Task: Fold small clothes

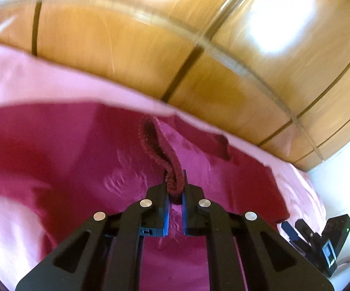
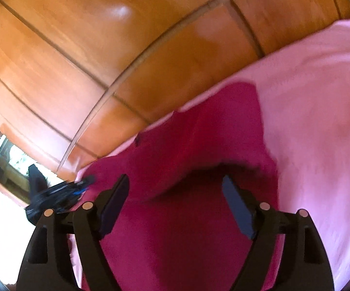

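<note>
Magenta garment lies spread on the pink bed below wooden panels — one garment, two tools. Left hand-held gripper is clamped on its hem edge; right hand-held gripper hovers over the cloth, jaws apart and empty. A fold looks under way — next, carry the pinched edge across.

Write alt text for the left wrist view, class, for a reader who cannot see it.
The left gripper is shut on an edge of a dark red garment spread on a pink sheet. Wooden panels fill the background, and the right gripper shows at lower right.
</note>
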Available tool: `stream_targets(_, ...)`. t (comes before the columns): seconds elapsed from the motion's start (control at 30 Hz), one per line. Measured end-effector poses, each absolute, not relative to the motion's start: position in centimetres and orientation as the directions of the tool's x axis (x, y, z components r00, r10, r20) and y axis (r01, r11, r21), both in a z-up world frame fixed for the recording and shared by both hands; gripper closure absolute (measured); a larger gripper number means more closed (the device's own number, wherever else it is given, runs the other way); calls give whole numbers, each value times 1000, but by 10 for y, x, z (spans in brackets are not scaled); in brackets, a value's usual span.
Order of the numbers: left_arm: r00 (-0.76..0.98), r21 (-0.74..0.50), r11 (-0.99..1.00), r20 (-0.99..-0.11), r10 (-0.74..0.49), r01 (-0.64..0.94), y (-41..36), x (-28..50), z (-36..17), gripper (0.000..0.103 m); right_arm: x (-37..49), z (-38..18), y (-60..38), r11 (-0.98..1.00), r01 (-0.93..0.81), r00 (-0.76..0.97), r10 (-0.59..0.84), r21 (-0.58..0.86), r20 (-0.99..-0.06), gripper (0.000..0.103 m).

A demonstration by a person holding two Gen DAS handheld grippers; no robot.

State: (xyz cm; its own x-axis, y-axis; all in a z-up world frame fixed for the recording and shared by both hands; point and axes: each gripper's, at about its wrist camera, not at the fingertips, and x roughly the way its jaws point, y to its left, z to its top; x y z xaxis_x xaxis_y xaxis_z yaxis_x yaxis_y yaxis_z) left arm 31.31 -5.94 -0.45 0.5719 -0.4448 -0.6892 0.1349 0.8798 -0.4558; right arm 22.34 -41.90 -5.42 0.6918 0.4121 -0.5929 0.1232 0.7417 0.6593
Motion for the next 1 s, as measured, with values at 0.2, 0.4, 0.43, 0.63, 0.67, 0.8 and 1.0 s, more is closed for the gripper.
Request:
stream_targets(0.2, 551, -355, 931, -761, -341, 86, -49, 320, -23, 96, 216, -74, -425, 742, 192, 655, 390, 642, -647, 22)
stream_targets(0.4, 503, -311, 948, -811, -299, 63, -47, 318, -60, 96, 192, -60, -414, 791, 123, 621, 410, 600, -668, 22)
stream_targets(0.43, 508, -310, 949, -808, -299, 66, -47, 318, -61, 96, 190, -51, -411, 798, 99, 627, 413, 594, -660, 22)
stream_targets(0.63, 543, -289, 954, -789, -288, 86, -52, 314, -54, 96, 225, -35, -388, 864, 80, 658, 328, 496, -677, 21)
stream_targets(0.67, 552, -269, 959, -788, -272, 89, -53, 312, -53, 96, 235, -44, -381, 885, 100, 636, 296, 456, -713, 22)
stream_targets(0.8, 553, -209, 975, -805, -215, 74, -54, 314, -62, 95, 254, -85, -359, 941, 154, 533, 177, 301, -828, 21)
stream_targets(1.0, 587, -117, 989, -796, -148, 91, -60, 309, -62, 80, 252, -93, -333, 984, 115, 543, 52, 135, -838, 13)
